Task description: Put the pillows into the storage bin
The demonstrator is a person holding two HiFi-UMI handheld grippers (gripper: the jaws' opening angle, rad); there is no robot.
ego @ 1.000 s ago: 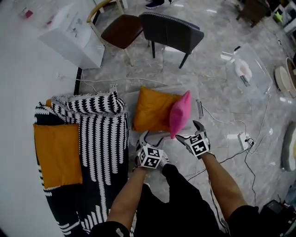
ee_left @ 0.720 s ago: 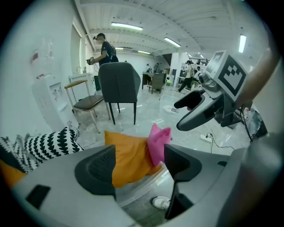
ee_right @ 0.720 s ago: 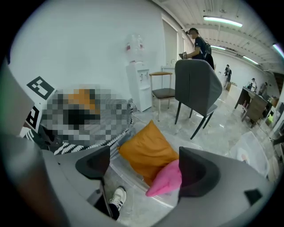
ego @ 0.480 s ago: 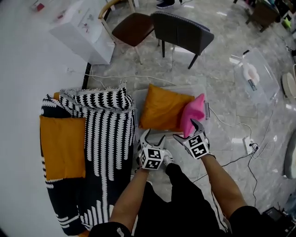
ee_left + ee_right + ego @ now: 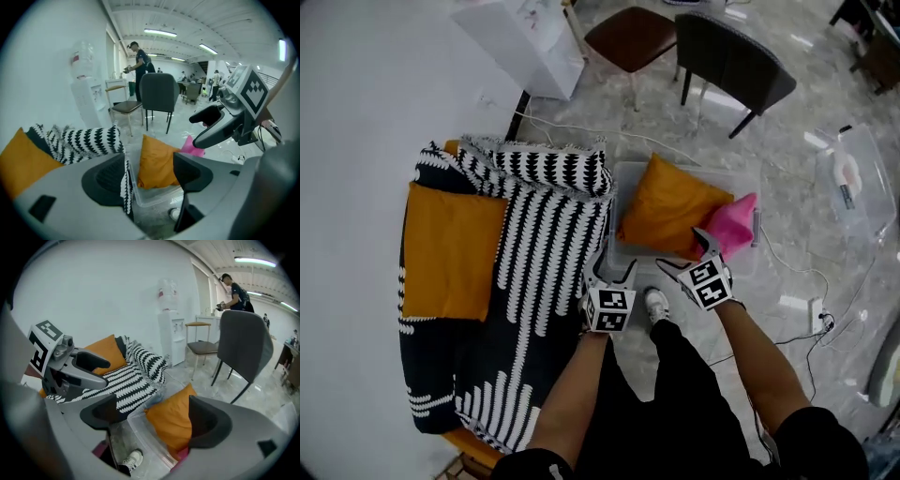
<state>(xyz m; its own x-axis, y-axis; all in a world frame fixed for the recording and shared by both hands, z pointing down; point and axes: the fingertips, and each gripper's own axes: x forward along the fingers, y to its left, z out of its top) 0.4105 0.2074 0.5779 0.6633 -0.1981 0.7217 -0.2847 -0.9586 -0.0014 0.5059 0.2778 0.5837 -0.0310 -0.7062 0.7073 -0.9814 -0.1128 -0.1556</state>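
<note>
Left of the clear storage bin, a black-and-white blanket carries a flat orange pillow. Inside the bin a plump orange pillow touches a smaller pink pillow. Just before the bin, the left hand-held gripper and right hand-held gripper gape wide, empty

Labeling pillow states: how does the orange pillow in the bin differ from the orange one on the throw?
The binned orange pillow leans tilted inside the clear storage bin; the other orange pillow lies flat on the black-and-white throw, outside the bin. The binned one touches a pink pillow; the other lies alone. Both are plain orange.
</note>
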